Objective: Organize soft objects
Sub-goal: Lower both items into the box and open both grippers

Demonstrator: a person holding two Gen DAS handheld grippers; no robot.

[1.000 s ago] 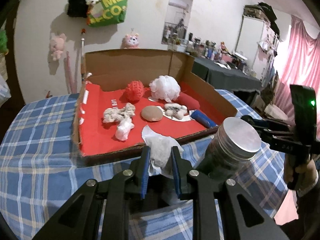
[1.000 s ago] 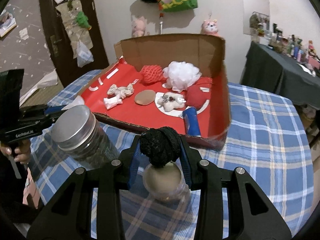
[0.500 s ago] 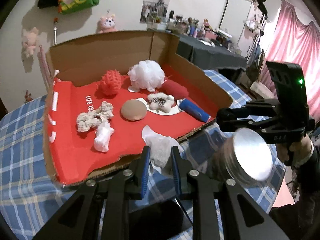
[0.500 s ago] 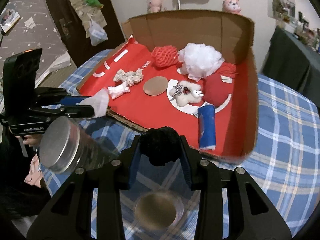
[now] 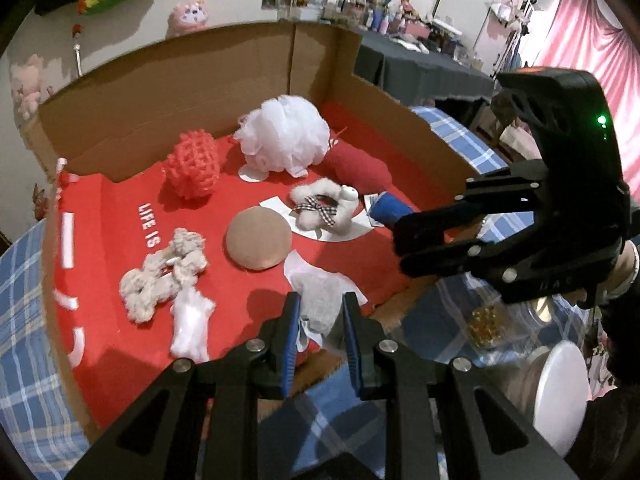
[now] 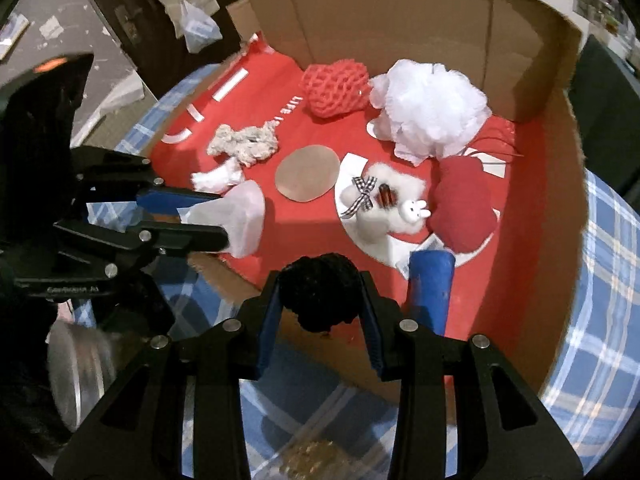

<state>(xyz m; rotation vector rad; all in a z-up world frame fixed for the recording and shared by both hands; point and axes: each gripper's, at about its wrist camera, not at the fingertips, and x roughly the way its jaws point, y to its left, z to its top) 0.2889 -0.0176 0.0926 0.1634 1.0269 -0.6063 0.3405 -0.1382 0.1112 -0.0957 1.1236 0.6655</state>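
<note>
My left gripper [image 5: 319, 320] is shut on a white mesh cloth [image 5: 320, 296] and holds it over the front edge of the red-lined cardboard box [image 5: 200, 92]. It also shows in the right wrist view [image 6: 224, 220]. My right gripper [image 6: 322, 300] is shut on a black yarn ball [image 6: 320, 292] above the box's front edge. Inside the box lie a white loofah [image 5: 284, 136], a red mesh ball [image 5: 194, 164], a tan round pad [image 5: 258, 244], a fluffy white toy [image 5: 324, 208], a rope knot [image 5: 164, 272], a red pouch [image 6: 462, 204] and a blue roll [image 6: 430, 288].
The box stands on a blue plaid tablecloth [image 5: 24, 320]. A metal-lidded jar [image 6: 76, 368] lies at the left in the right wrist view. Another jar with a white lid [image 5: 560, 392] is low at the right in the left wrist view. The box's back wall [image 6: 400, 20] stands high.
Both grippers have moved forward and up from above the jars to the box's front edge, each still holding its object. The box now fills both views.
</note>
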